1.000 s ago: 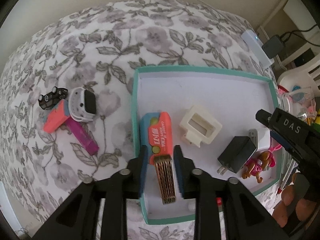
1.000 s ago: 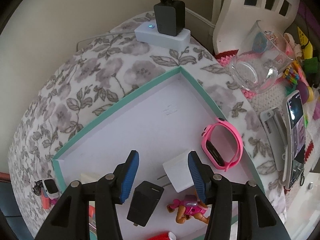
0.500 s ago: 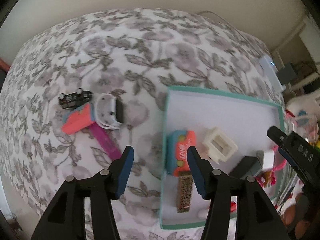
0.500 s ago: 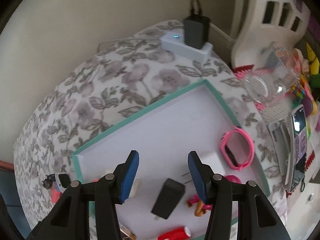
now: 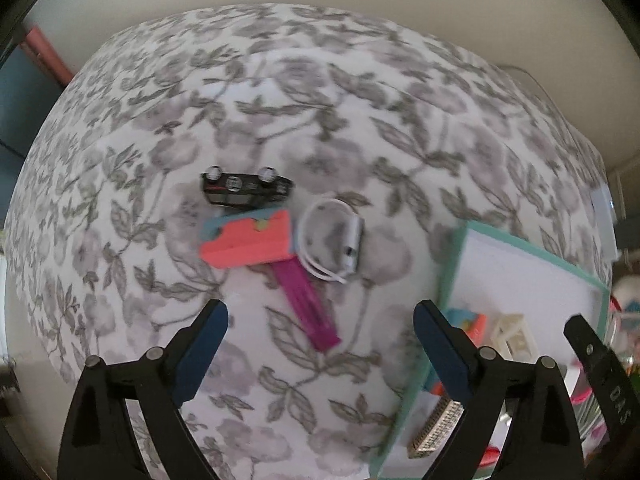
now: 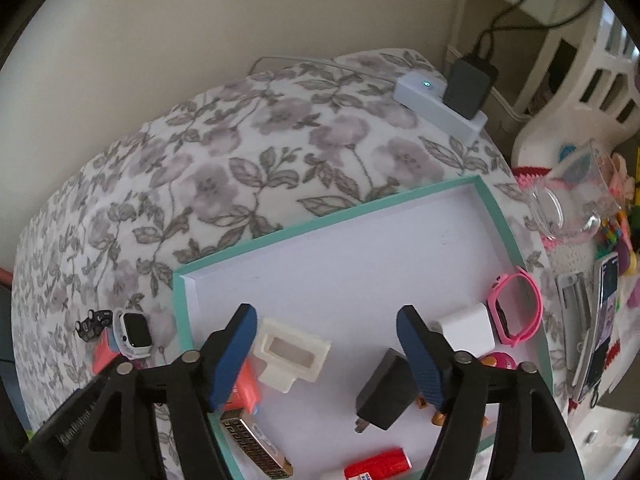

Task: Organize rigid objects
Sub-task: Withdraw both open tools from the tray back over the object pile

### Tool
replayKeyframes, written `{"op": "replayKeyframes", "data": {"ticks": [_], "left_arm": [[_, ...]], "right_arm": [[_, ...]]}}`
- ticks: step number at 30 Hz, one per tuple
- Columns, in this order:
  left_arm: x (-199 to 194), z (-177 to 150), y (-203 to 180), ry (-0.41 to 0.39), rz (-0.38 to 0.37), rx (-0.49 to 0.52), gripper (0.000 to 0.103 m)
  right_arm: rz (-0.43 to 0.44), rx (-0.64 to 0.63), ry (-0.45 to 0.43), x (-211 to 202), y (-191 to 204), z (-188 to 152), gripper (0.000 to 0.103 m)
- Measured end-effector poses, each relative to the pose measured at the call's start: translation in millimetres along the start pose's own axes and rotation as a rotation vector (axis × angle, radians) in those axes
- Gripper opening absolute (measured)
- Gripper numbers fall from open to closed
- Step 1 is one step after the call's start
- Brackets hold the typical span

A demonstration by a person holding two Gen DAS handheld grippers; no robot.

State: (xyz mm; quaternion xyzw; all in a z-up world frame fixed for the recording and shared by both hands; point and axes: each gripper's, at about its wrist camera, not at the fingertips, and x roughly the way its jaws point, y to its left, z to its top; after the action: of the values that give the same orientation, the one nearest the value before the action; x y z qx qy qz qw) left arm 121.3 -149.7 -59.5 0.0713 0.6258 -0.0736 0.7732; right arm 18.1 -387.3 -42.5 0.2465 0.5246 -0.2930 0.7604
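Observation:
A teal-rimmed white tray on the floral cloth holds a cream plastic holder, a black charger, a white charger, a pink watch, a patterned bar and a red tube. My right gripper is open above the tray. My left gripper is open and empty above the cloth. Ahead of it lie a black toy car, a coral case, a magenta stick and a white watch. The tray's corner is at its right.
A white power strip with a black adapter sits at the cloth's far edge. A clear glass, a phone and toys crowd the right side. A white chair stands behind. A wall backs the table.
My left gripper let go of the patterned bar in the tray, opened wide, and swung left over the loose items. My right gripper drew back and up, staying open.

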Motion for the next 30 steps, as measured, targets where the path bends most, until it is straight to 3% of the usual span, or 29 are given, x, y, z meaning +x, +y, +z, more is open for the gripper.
{"op": "replayKeyframes", "data": {"ticks": [11,19,30], "left_arm": [[6,20,59,-0.006,0.016,-0.152,0.094],[8,30,98,-0.039,0.059,-0.210,0.094],[5,39,123,-0.059,0.050,-0.236,0.094]], "right_arm": [[0.018,-0.065,-0.013,-2,29,-4,0.098],[0.074,-0.109,-0.008,-2,60,-13,0.102],[0.110,-0.192,-0.012,-3,100,-24,0.102]]}}
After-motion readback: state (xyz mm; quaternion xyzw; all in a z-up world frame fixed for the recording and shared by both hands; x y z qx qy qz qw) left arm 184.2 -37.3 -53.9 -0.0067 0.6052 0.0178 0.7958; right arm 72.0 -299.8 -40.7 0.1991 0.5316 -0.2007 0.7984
